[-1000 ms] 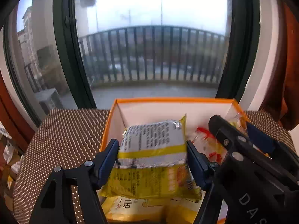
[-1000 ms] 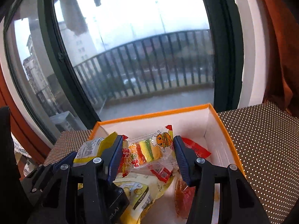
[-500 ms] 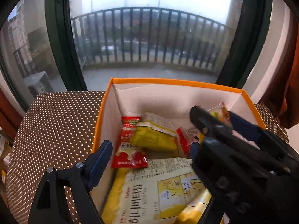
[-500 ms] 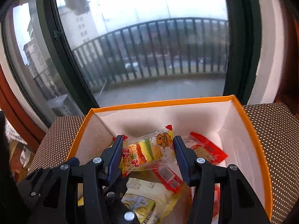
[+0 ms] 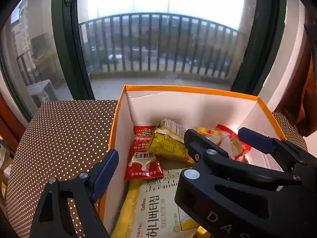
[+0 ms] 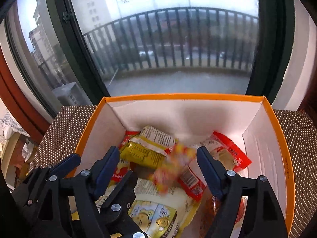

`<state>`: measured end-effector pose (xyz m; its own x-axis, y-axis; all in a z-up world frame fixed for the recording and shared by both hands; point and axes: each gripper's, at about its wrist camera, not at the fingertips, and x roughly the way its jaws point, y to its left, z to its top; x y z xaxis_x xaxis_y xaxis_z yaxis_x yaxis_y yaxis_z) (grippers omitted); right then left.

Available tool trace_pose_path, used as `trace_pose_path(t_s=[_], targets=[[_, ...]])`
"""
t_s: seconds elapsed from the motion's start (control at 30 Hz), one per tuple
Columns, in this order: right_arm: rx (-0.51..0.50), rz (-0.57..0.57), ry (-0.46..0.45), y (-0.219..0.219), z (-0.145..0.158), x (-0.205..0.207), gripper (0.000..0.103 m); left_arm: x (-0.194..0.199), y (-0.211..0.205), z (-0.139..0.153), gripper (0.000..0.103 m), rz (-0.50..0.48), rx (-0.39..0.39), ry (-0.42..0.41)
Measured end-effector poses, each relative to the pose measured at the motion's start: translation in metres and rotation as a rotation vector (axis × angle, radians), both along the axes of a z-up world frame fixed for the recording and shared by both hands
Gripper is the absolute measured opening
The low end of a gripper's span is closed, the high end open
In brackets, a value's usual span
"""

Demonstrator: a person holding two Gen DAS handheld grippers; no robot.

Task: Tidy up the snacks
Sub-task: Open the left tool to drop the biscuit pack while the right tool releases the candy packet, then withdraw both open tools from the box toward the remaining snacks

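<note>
An orange box (image 5: 178, 88) with white inner walls holds several snack packets. My right gripper (image 6: 158, 155) hangs over it, jaws opening. A blurred burger-gummy packet (image 6: 174, 164) falls between the fingers, and the pads are off it. A yellow packet (image 5: 164, 144) lies at the back of the box beside a red packet (image 5: 144, 158). My left gripper (image 5: 158, 158) stands open over the box's left wall with nothing in it. Its right finger is hidden behind the right gripper (image 5: 221, 140).
A big yellow bag with Korean lettering (image 5: 158, 208) fills the near part of the box. A red and white packet (image 6: 227, 152) lies at the right. The box stands on a brown dotted cloth (image 5: 69, 138). A window and a balcony railing are behind.
The left gripper let go of the yellow packet, which now lies in the box. The right gripper's jaws have spread and the burger-gummy packet is dropping out of them.
</note>
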<state>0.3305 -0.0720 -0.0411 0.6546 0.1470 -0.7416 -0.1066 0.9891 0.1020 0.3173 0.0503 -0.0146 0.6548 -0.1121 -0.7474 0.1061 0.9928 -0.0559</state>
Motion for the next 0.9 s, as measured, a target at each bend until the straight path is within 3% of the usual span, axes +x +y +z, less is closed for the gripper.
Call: trace_pose_path(t_s=[0.13, 0.37, 0.9], targets=[[-0.001, -0.022, -0.006, -0.004, 0.001, -0.006, 0.085, -0.008, -0.006, 0.004, 0.087, -0.012, 0.043, -0.041], [-0.008, -0.024, 0.016, -0.007, 0.008, -0.020, 0.085, -0.027, -0.009, 0.010, 0.087, -0.042, 0.000, -0.047], [-0.042, 0.002, -0.123, -0.017, 0.036, -0.082, 0.085, -0.074, -0.022, 0.034, 0.093, -0.068, 0.004, -0.120]])
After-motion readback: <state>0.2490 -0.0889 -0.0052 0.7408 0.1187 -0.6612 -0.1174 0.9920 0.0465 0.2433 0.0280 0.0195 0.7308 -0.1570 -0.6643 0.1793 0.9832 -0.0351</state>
